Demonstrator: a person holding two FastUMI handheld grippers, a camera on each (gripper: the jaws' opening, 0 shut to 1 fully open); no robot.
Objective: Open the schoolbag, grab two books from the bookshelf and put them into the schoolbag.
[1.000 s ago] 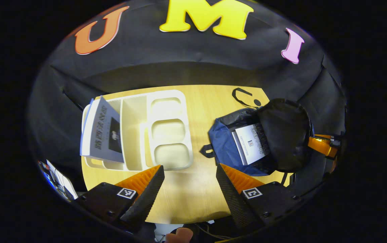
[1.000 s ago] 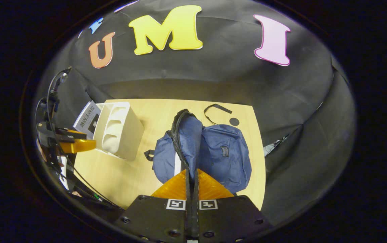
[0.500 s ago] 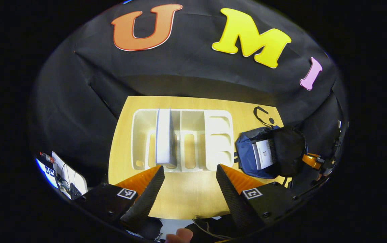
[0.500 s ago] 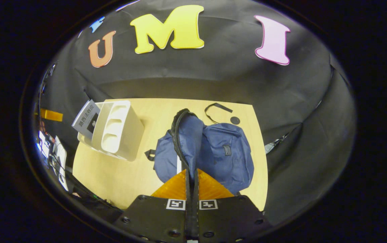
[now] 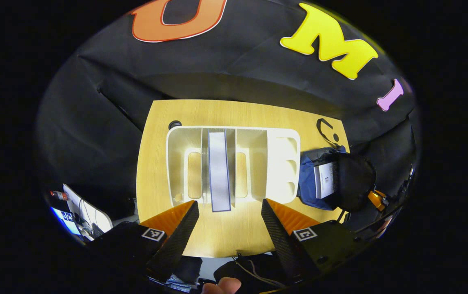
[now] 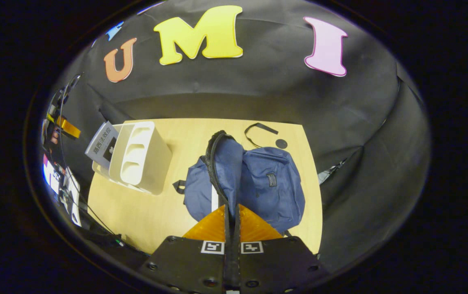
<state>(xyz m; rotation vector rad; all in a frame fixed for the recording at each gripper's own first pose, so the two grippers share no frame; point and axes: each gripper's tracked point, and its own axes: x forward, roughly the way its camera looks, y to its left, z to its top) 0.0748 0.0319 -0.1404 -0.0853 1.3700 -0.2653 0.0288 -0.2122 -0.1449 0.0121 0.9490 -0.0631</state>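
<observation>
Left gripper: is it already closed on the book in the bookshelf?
No. The left gripper is open, short of the book standing in the bookshelf.

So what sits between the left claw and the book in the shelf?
Nothing: in the left gripper view, bare table lies between the open left claw and the book standing in the shelf.

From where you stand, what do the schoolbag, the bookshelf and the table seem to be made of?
Schoolbag: soft blue woven fabric, probably nylon; it creases and slumps.
Bookshelf: smooth white moulded plastic, judging by its rounded cut-outs and faint sheen.
Table: pale wood-grain top, possibly laminate; matte.
</observation>
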